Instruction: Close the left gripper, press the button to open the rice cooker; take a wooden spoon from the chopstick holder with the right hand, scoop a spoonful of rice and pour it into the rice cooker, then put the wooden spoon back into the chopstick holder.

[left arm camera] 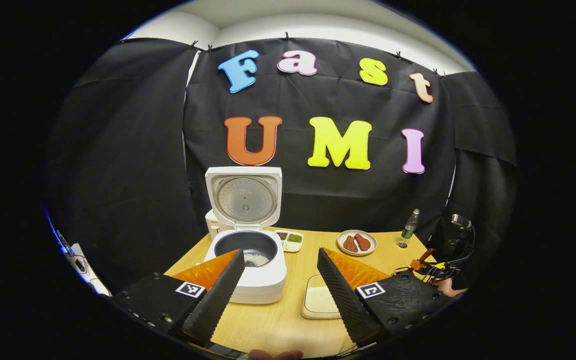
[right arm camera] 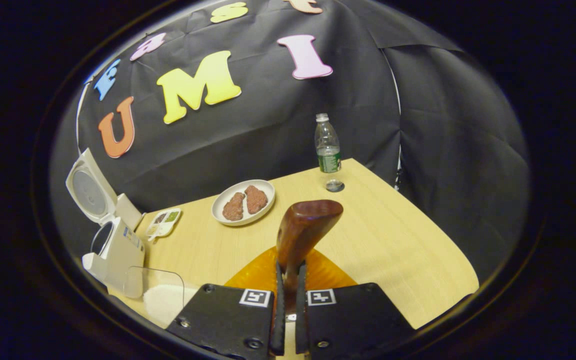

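Holding the wooden spoon [right arm camera: 300,235] pinched in the right gripper [right arm camera: 288,270], both fingers pressed flat on its narrow shaft, broad rounded end sticking forward and up above the table [right arm camera: 393,240]. Cannot tell from this angle whether that broad end is the bowl or the butt. Probably light and stiff, polished and so a bit slick. Best gripped on the slim shaft, as now, and squeezed firmly so that it will not twist when loaded with rice.

Just beside the right gripper, low to its left in the right gripper view: a clear box [right arm camera: 160,292] with white rice heaped in the bottom. Past that, the rice cooker [left arm camera: 258,280], lid [left arm camera: 244,197] standing upright and open, dark inner pot [left arm camera: 248,247] with a small patch of rice [left arm camera: 256,258] at the bottom.

Farther out: a small divided dish [right arm camera: 164,222] with bits of seasoning beside the cooker, a plate [right arm camera: 268,187] bearing two brown pieces of meat, a plastic bottle [right arm camera: 328,150] near the far edge with its cap off beside it.

Left gripper [left arm camera: 280,255] spread wide, grasping nothing, hanging in front of the cooker.

Judging by the rice in the pot, likely near the return of the spoon.
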`<state>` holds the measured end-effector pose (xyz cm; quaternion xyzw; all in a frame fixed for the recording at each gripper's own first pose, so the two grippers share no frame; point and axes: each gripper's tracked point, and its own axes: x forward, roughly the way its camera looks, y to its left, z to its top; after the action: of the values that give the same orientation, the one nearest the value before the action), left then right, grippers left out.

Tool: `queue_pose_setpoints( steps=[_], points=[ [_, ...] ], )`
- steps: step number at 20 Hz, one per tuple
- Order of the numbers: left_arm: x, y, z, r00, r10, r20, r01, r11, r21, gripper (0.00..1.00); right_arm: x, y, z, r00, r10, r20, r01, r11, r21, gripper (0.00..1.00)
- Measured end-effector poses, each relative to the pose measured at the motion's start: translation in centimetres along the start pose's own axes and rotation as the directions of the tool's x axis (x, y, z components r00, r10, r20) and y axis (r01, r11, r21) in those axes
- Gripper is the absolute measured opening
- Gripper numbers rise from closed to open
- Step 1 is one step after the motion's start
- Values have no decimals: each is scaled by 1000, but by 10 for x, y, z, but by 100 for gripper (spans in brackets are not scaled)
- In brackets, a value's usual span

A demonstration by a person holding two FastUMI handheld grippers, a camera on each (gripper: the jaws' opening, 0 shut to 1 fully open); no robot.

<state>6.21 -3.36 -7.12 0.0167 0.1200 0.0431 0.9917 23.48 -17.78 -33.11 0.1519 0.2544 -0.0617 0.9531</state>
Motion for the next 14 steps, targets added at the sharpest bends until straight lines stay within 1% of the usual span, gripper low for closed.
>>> queue_pose_setpoints(
  steps=[2, 3, 4, 5, 6, 7, 9, 12, 14],
  points=[
    [0, -1, 1, 1000, 1, 1, -1, 1000, -5, 94, 1, 0, -2, 1000, 17, -4, -17, 1000, 18, 16],
    [1, -1, 3, 1000, -1, 5, 1, 1000, -8, 94, 1, 0, -1, 1000, 19, 2, -19, 1000, 16, 21],
    [2, -2, 4, 1000, -4, 8, 4, 1000, -10, 94, 1, -4, -1, 1000, 12, 3, -12, 1000, 13, 20],
    [2, -4, 5, 1000, -7, 12, 8, 1000, -11, 94, 0, -8, 0, 1000, 7, 3, -7, 1000, 11, 33],
    [3, -5, 7, 1000, -12, 16, 12, 1000, -10, 94, -3, -9, 1, 1000, 9, 4, -9, 1000, 10, 37],
    [4, -5, 9, 1000, -15, 23, 15, 1000, -7, 94, -5, -12, 3, 1000, 5, 7, -5, 1000, 6, 51],
    [8, -6, 15, 999, -22, 39, 22, 1000, -5, 94, -13, -19, 13, 999, -12, 32, 12, 1000, -11, 76],
    [20, -1, 32, 998, -15, 68, 16, 1000, -6, 94, -32, -27, 37, 996, -35, 85, 39, 998, -43, 83],
    [29, 3, 47, 995, -18, 99, 19, 1000, -12, 94, -51, -27, 59, 990, -34, 138, 44, 997, -66, 83]
  ],
)
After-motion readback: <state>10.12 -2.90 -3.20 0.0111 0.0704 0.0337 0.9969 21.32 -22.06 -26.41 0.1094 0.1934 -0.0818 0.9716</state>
